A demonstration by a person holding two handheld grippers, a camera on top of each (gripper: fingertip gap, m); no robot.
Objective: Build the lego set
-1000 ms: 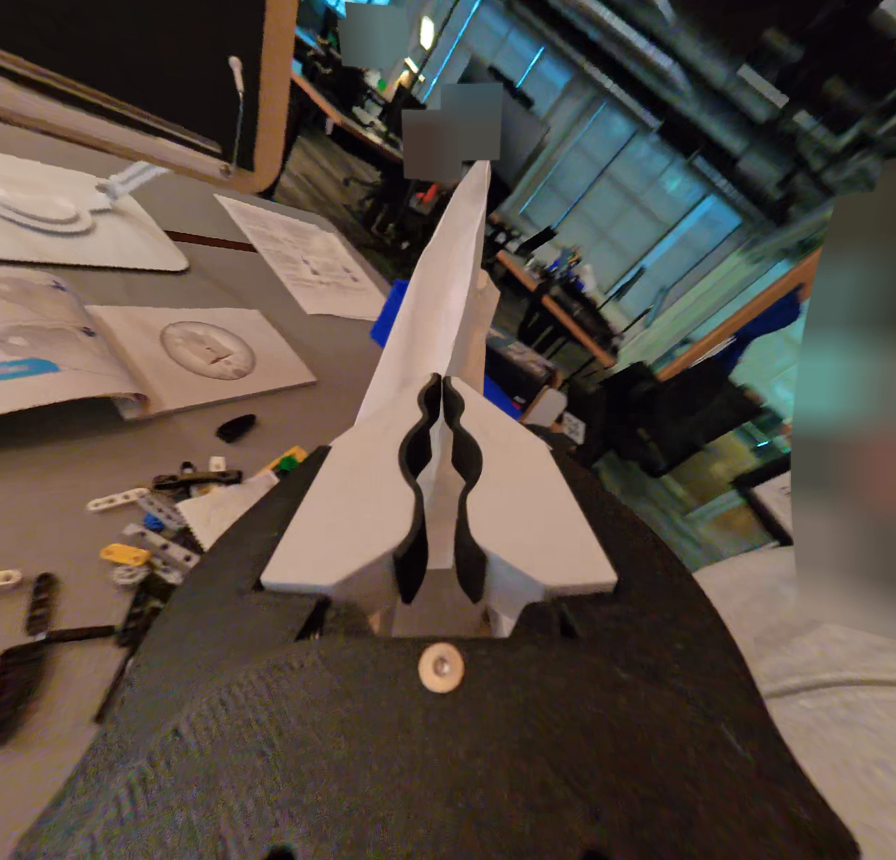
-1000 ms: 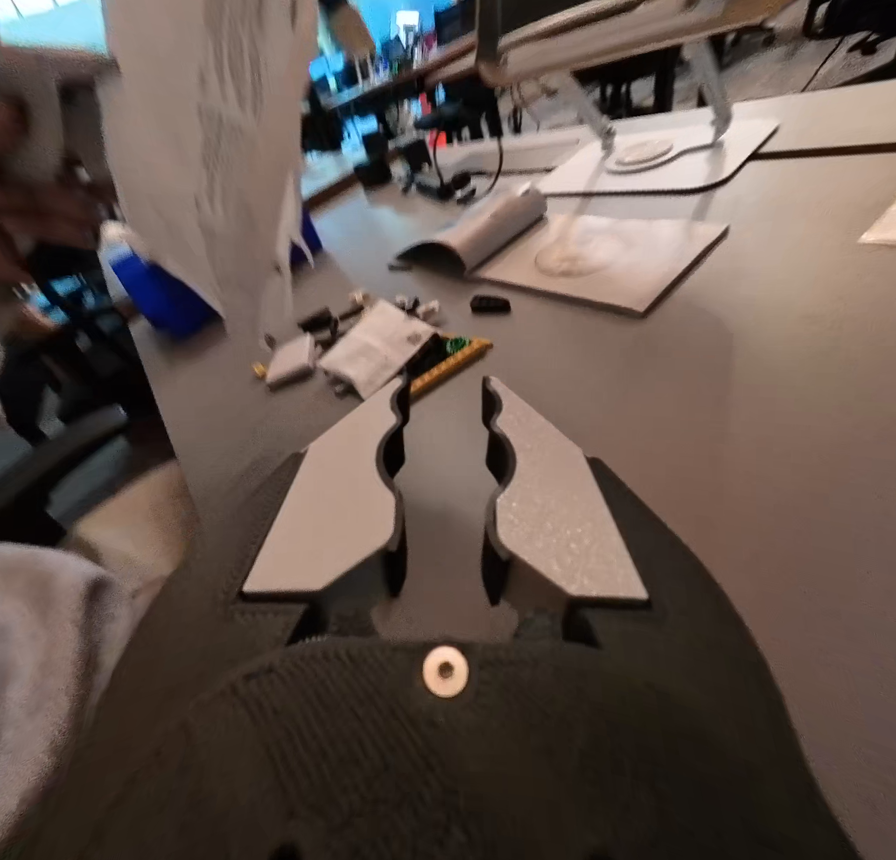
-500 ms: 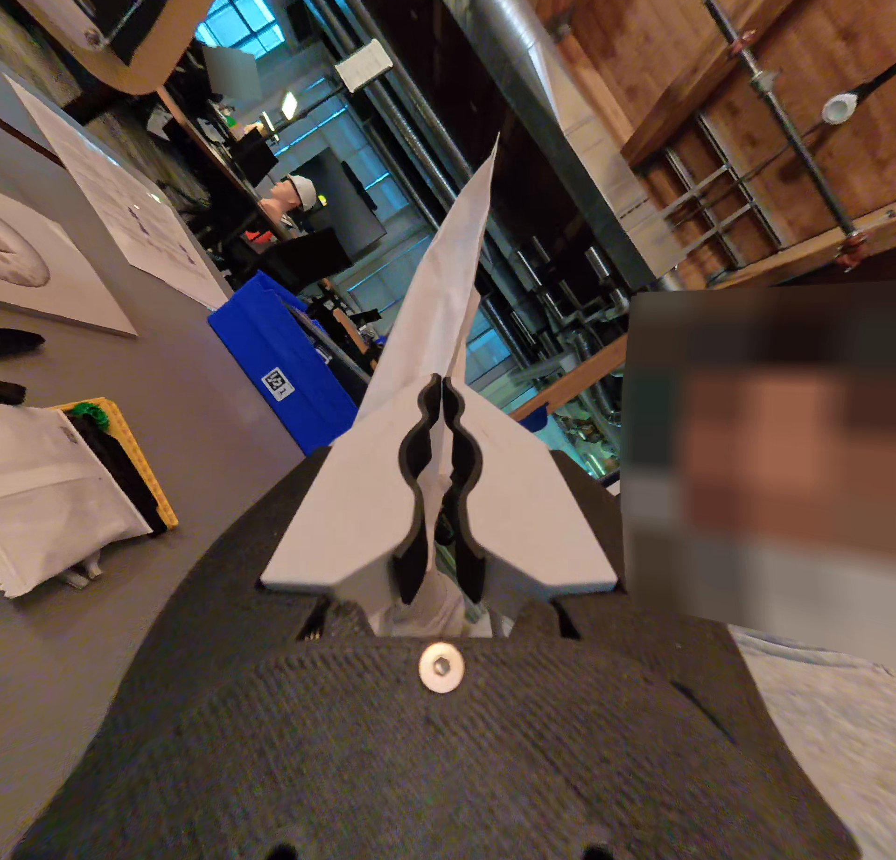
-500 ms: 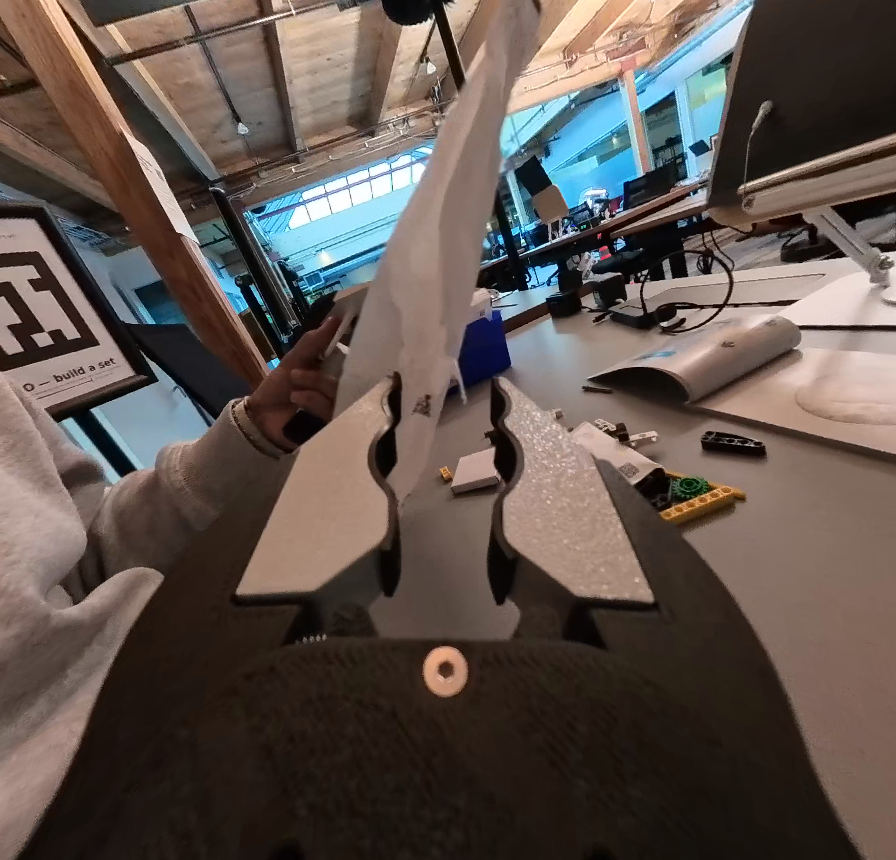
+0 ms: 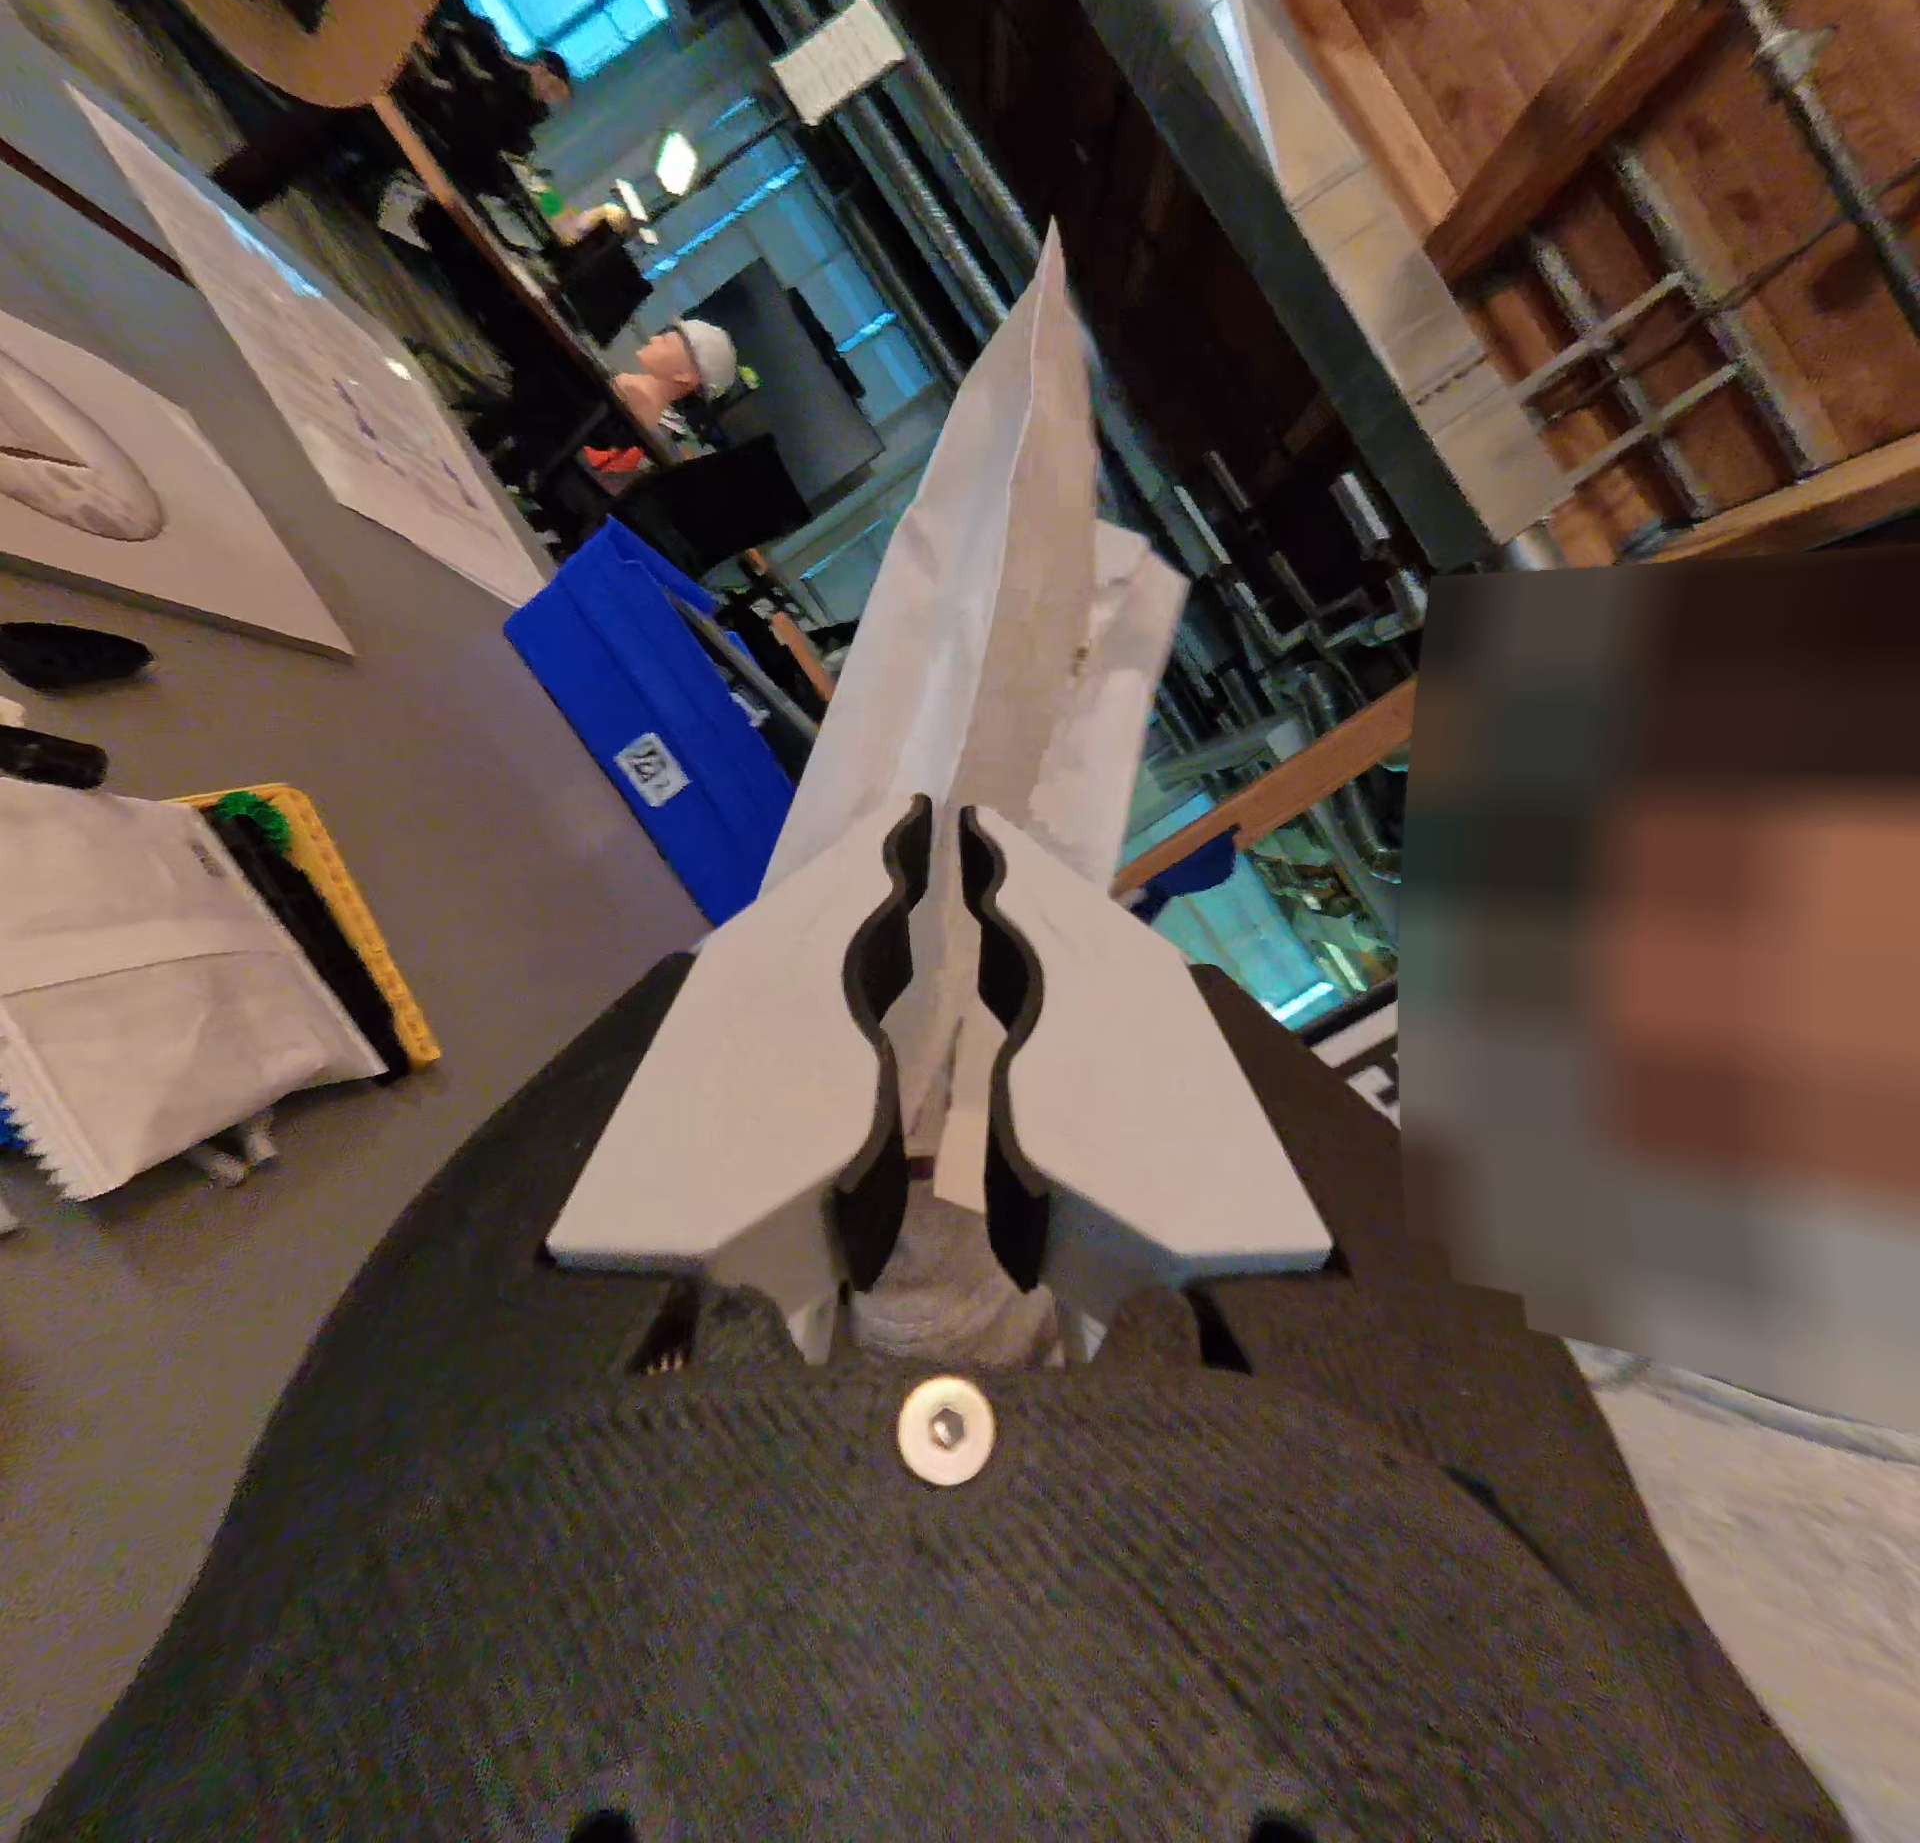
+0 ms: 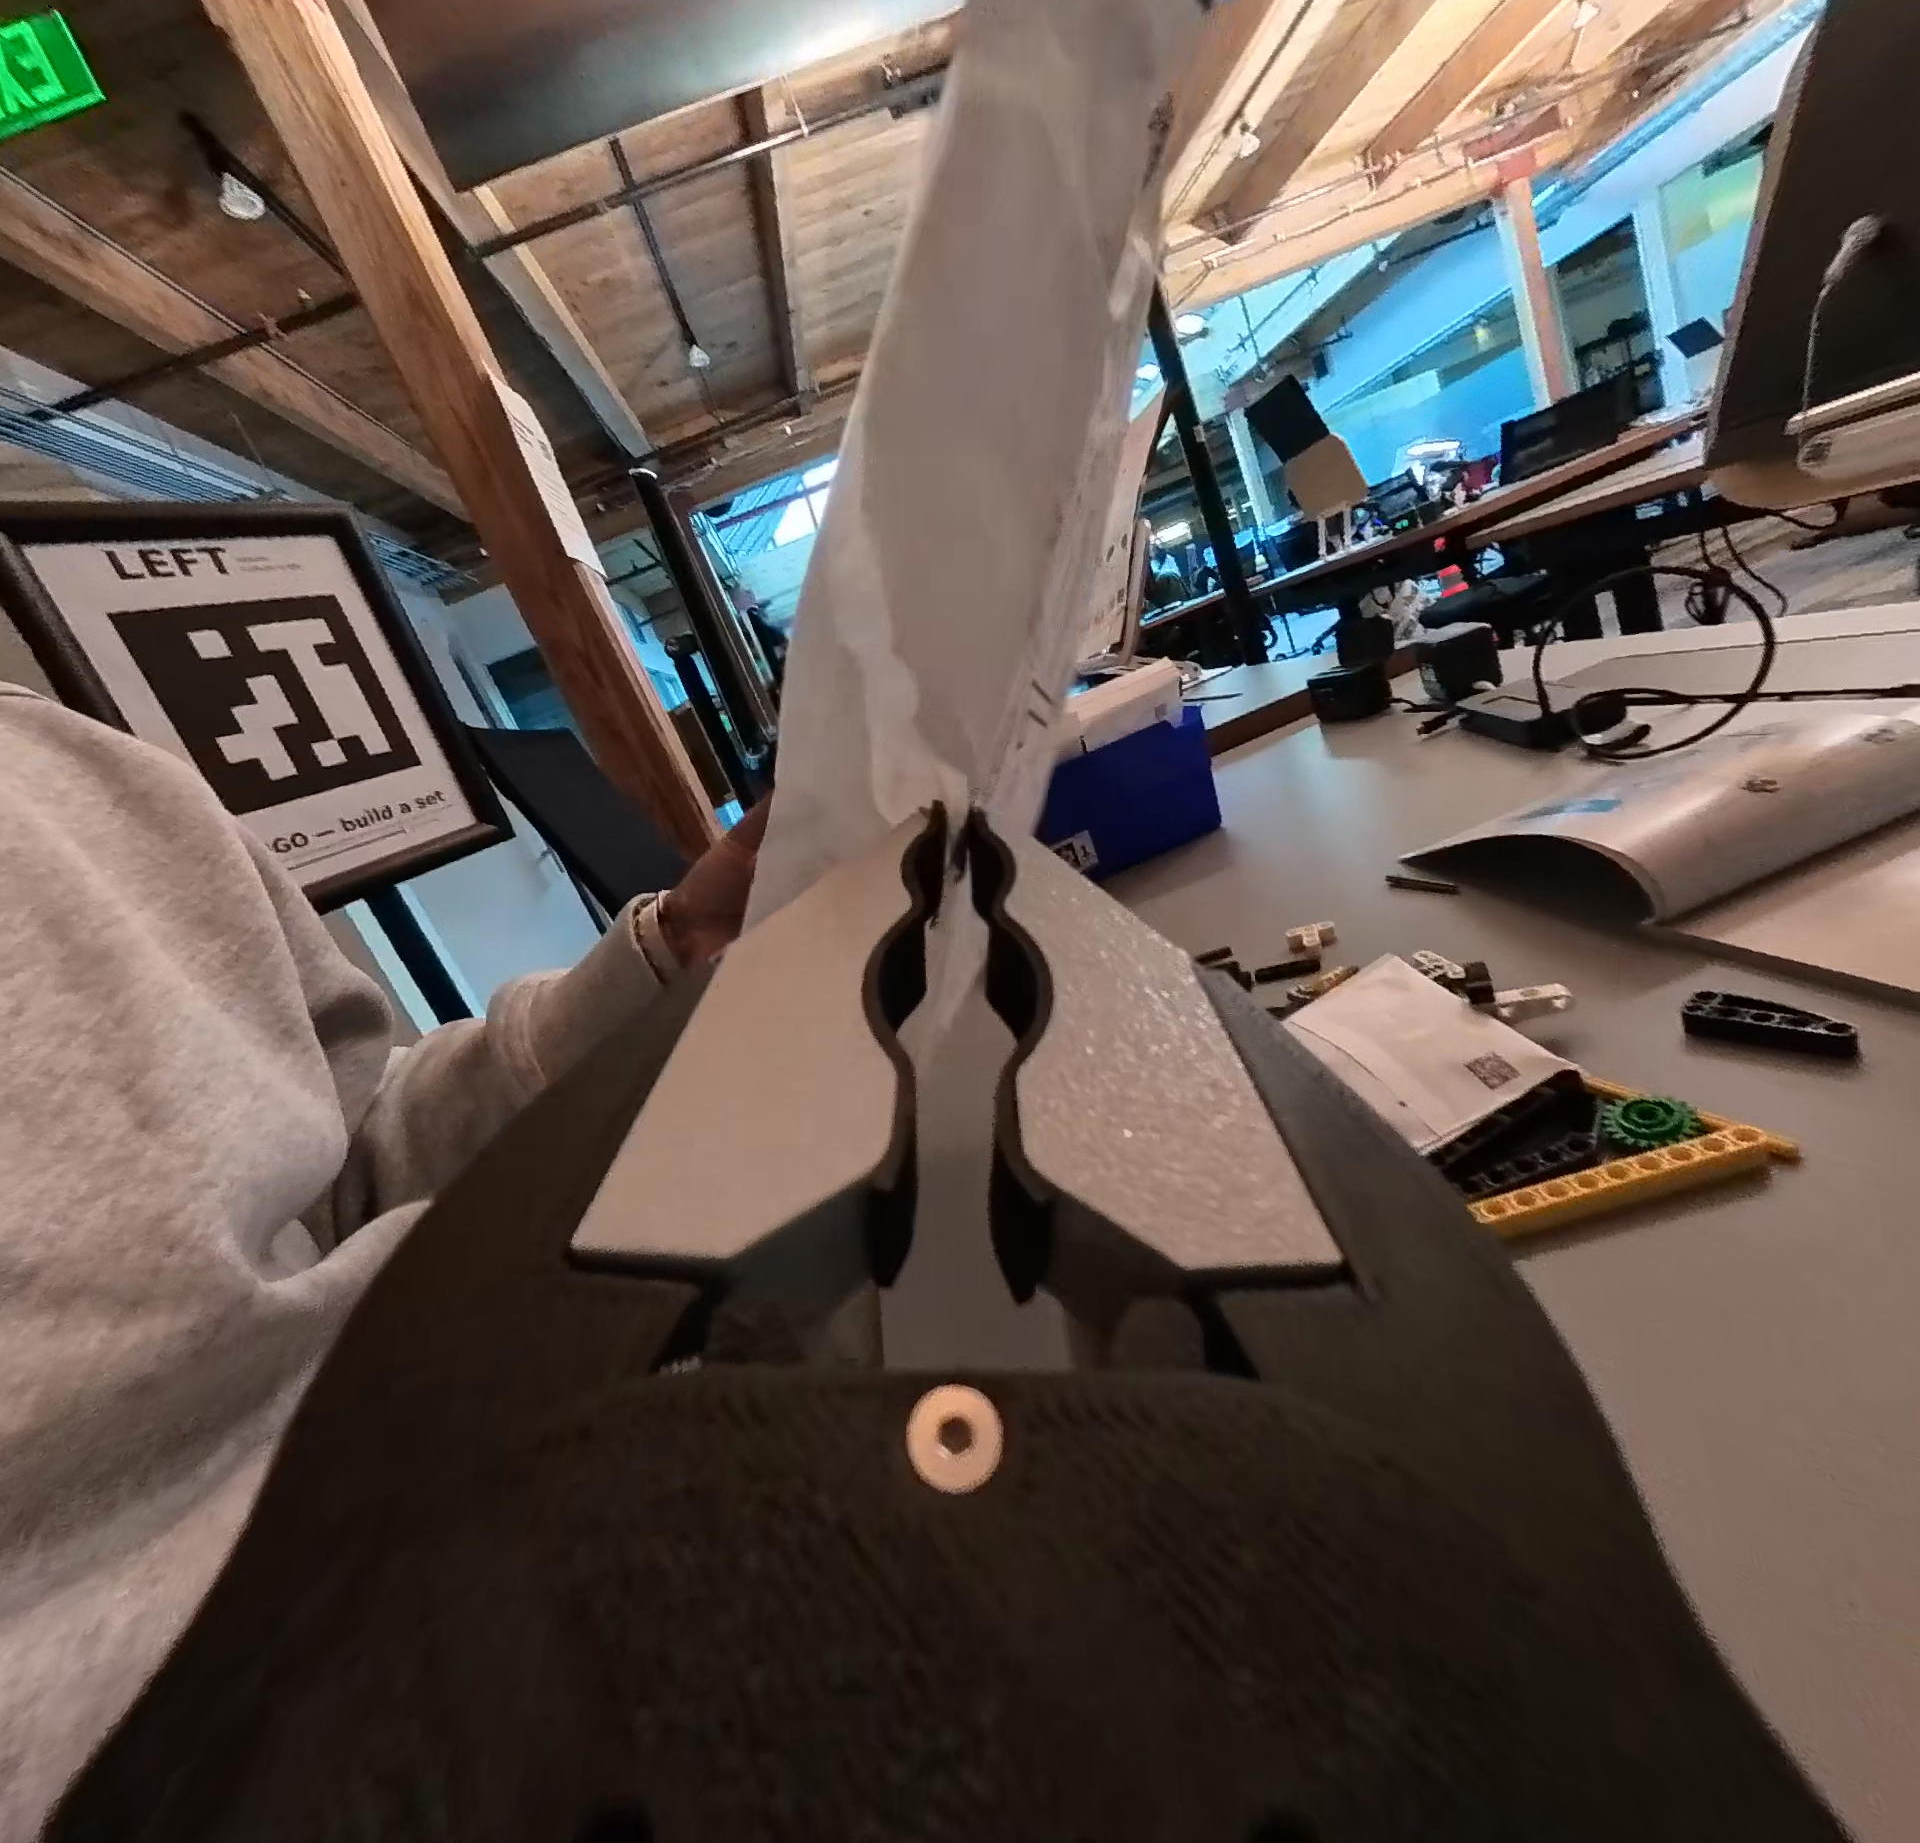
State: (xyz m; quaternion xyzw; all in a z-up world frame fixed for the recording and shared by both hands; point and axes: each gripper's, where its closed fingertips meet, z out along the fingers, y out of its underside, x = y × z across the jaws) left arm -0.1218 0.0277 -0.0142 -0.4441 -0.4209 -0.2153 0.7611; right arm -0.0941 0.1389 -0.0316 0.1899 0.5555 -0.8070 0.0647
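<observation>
We hold the white paper parts bag (image 5: 997, 588) above the tabletop (image 6: 1714, 1305), left tool (image 5: 940, 837) and right tool (image 6: 958, 837) both clenched on it. Pulling unevenly could burst it, scattering pieces.

1. Bag (image 6: 987, 463) pinched in both tongs: thin white paper, matt, creased.
2. Right tongs (image 6: 957, 827): matt grey plastic fingers, grainy; body ribbed black.
3. Surface (image 6: 1714, 1378) right of them: smooth matt grey.
4. Beams (image 6: 416, 339) above-left: rough wood.
</observation>
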